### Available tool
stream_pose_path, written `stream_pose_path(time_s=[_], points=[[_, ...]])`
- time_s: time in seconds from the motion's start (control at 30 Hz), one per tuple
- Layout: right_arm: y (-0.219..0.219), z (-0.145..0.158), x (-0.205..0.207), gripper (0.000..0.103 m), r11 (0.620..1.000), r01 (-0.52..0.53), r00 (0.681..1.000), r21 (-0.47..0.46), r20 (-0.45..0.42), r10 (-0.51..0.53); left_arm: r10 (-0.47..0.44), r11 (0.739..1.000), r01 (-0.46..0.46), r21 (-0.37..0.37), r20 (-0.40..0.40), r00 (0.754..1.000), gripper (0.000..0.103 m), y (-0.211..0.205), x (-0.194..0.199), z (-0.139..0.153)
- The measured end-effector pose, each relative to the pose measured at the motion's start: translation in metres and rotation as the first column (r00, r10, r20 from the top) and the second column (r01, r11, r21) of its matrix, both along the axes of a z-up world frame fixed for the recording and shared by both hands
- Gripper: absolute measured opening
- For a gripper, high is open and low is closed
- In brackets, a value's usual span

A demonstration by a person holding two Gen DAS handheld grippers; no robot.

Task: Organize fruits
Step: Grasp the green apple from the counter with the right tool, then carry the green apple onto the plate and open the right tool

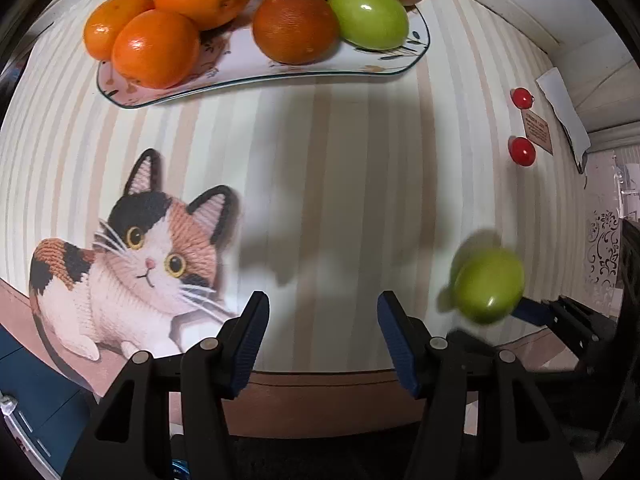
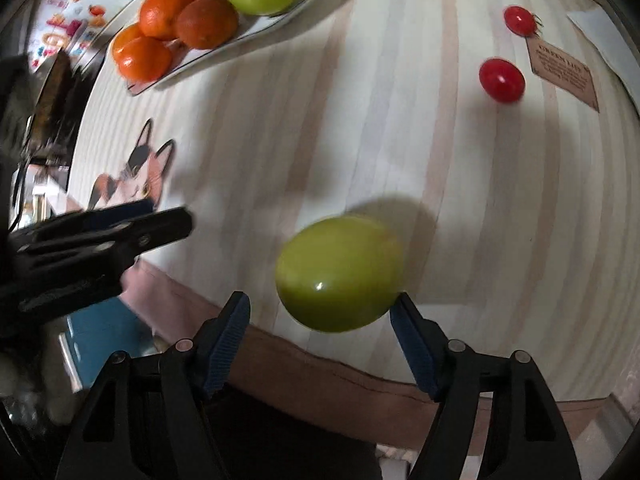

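On cloth near its front edge, green fruit (image 2: 339,274) lies at 12 o'clock just ahead of right gripper (image 2: 320,316), jaws apart, unclamped; left gripper (image 1: 322,332) empty, apart, farther.

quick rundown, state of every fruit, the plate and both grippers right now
left gripper: open, nothing between its fingers
right gripper: open, loose green fruit by the fingertips, pads not pressing it
loose green fruit: off the plate, near the table edge
plate: holding several fruits
oranges: on the plate, clustered
green fruit on plate: resting among the others
two red tomatoes: loose on the table, apart
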State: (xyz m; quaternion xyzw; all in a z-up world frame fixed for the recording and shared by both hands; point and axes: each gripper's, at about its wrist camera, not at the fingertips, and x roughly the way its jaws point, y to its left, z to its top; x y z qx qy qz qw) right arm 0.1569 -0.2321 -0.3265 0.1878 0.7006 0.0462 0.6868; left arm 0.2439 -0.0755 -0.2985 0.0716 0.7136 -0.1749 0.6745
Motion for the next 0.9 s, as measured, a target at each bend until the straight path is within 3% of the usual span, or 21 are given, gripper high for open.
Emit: stream_pose_path(time_s=[0.07,0.17,0.23,0.3,0.4,0.6,0.7,0.9], points=[[-0.002,-0.005,0.001,0.064,0.999,0.044,0.999,0.014,0.014,-0.044,0.004,1.0,-0.004,0.003,0.007,1.0,0.054,0.008,-0.001,0.001],[-0.011,-0.007,0.005,0.064,0.994,0.105,0.994,0.029,0.019,-0.105,0.028,1.0,-0.028,0.001,0.013,1.0,0.054,0.02,0.0,0.0],[-0.019,-0.002,0.01,0.066,0.988,0.149,0.988,0.043,0.039,-0.15,0.05,0.999,-0.05,-0.006,0.011,0.999,0.054,0.027,0.001,0.0],[-0.024,0.001,0.015,0.076,0.984,0.176,0.982,0.032,0.059,-0.177,0.067,0.998,-0.067,-0.01,0.013,0.998,0.054,0.032,0.002,0.0],[-0.032,0.003,0.024,0.076,0.973,0.227,0.97,0.033,0.084,-0.229,0.087,0.996,-0.086,-0.019,0.015,0.996,0.054,0.037,0.008,0.002],[-0.028,0.008,0.057,0.076,0.972,0.233,0.961,0.031,0.143,-0.235,0.103,0.995,-0.102,-0.022,0.031,0.994,0.054,0.045,0.014,0.009],[-0.025,0.008,0.078,0.077,0.97,0.241,0.957,-0.038,0.175,-0.231,0.102,0.995,-0.101,-0.015,0.039,0.994,0.054,0.047,0.02,0.013],[-0.051,0.004,0.107,0.077,0.952,0.304,0.933,-0.046,0.218,-0.287,0.11,0.994,-0.11,-0.007,0.045,0.993,0.054,0.048,0.026,0.011]])
